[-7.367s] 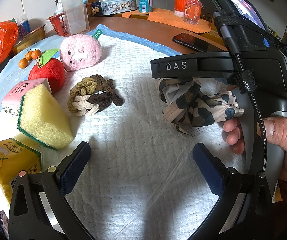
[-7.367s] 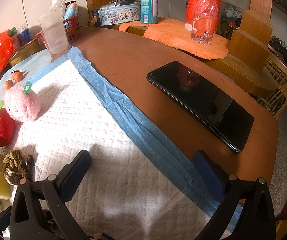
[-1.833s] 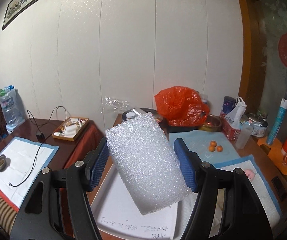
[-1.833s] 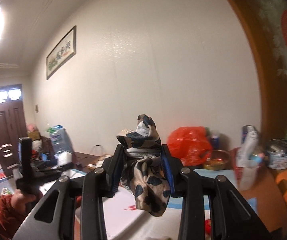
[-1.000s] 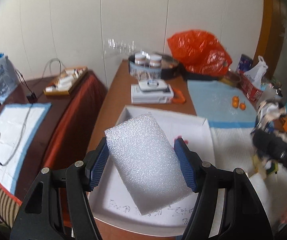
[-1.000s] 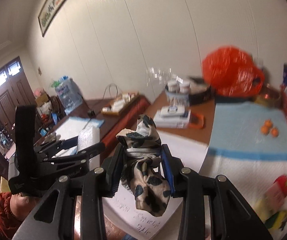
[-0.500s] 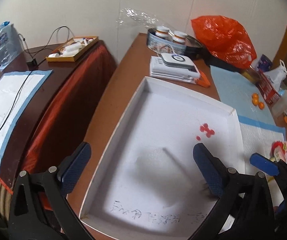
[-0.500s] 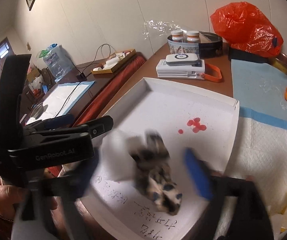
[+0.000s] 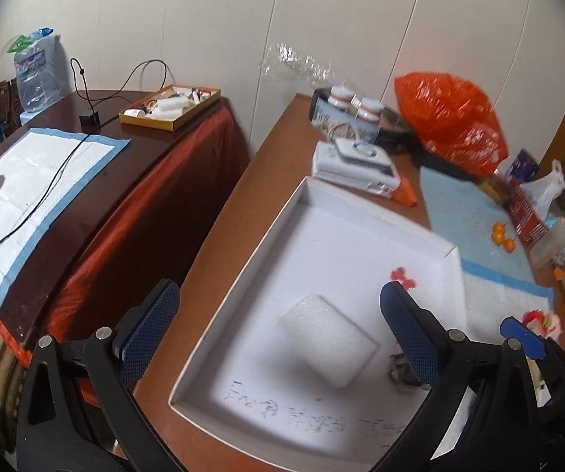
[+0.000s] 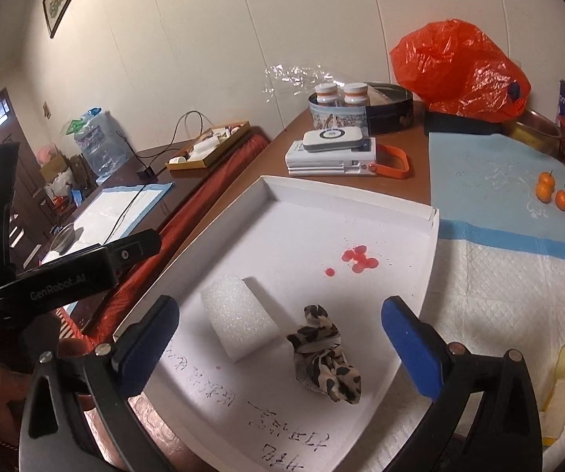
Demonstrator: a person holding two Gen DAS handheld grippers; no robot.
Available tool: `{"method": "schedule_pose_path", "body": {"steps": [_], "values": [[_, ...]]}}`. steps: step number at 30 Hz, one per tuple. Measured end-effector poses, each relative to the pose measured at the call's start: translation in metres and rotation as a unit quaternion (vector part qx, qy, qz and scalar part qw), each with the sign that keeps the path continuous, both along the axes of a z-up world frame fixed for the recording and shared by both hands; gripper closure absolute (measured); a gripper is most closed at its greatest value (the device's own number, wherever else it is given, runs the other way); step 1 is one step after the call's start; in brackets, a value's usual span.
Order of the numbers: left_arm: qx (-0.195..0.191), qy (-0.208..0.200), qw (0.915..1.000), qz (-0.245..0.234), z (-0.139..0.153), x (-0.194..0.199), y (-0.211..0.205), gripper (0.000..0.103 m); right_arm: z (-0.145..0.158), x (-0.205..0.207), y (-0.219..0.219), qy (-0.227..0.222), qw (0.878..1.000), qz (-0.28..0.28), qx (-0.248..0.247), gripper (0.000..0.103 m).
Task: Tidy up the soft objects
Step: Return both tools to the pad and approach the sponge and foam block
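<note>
White foam block (image 10: 238, 316) and leopard-print cloth (image 10: 327, 356) lie side by side in the white tray (image 10: 433, 236), near its front edge. My left tool (image 9: 278, 330) and right tool (image 10: 280, 332) both gape wide, empty. Remaining soft items on the counter pad (image 10: 510, 287) look unsorted.

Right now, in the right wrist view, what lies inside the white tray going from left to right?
White foam block → leopard-print cloth → red spots on the tray floor, which sit farther back than the other two.
</note>
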State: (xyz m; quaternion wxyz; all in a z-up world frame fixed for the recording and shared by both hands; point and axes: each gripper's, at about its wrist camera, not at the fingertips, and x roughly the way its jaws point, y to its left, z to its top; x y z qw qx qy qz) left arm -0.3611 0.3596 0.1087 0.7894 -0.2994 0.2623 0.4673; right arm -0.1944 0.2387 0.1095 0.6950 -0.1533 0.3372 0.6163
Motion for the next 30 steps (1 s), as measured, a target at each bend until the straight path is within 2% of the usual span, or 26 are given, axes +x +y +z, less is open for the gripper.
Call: {"method": "schedule_pose_path", "body": {"steps": [3, 8, 11, 14, 18, 21, 24, 30], "values": [[0.027, -0.04, 0.9988, 0.001, 0.021, -0.009, -0.019, 0.0, 0.02, 0.003, -0.02, -0.009, 0.999, 0.0, 0.044, 0.0], [0.078, -0.102, 0.9914, -0.024, 0.06, -0.012, -0.053, 0.0, 0.083, 0.029, -0.073, -0.058, 0.988, -0.024, 0.142, 0.0], [0.088, -0.1, 0.9897, -0.053, 0.072, 0.003, -0.071, 0.0, 0.117, 0.059, -0.114, -0.068, 0.976, -0.066, 0.197, 0.0], [0.094, -0.075, 0.9888, -0.088, 0.07, 0.029, -0.093, 0.0, 0.132, 0.092, -0.156, -0.068, 0.962, -0.114, 0.241, 0.0], [0.073, -0.041, 0.9863, -0.142, 0.054, 0.069, -0.118, 0.0, 0.13, 0.127, -0.196, -0.071, 0.955, -0.155, 0.242, 0.0], [0.047, -0.021, 0.9824, -0.18, 0.039, 0.101, -0.139, 0.0, 0.115, 0.152, -0.22, -0.068, 0.953, -0.19, 0.227, 0.0], [0.014, -0.007, 0.9773, -0.211, 0.023, 0.127, -0.159, 0.0, 0.097, 0.177, -0.236, -0.046, 0.955, -0.214, 0.199, 0.0], [-0.062, -0.016, 0.9615, -0.267, -0.001, 0.166, -0.196, 0.0, 0.057, 0.208, -0.27, -0.022, 0.956, -0.249, 0.157, 0.0]]}}
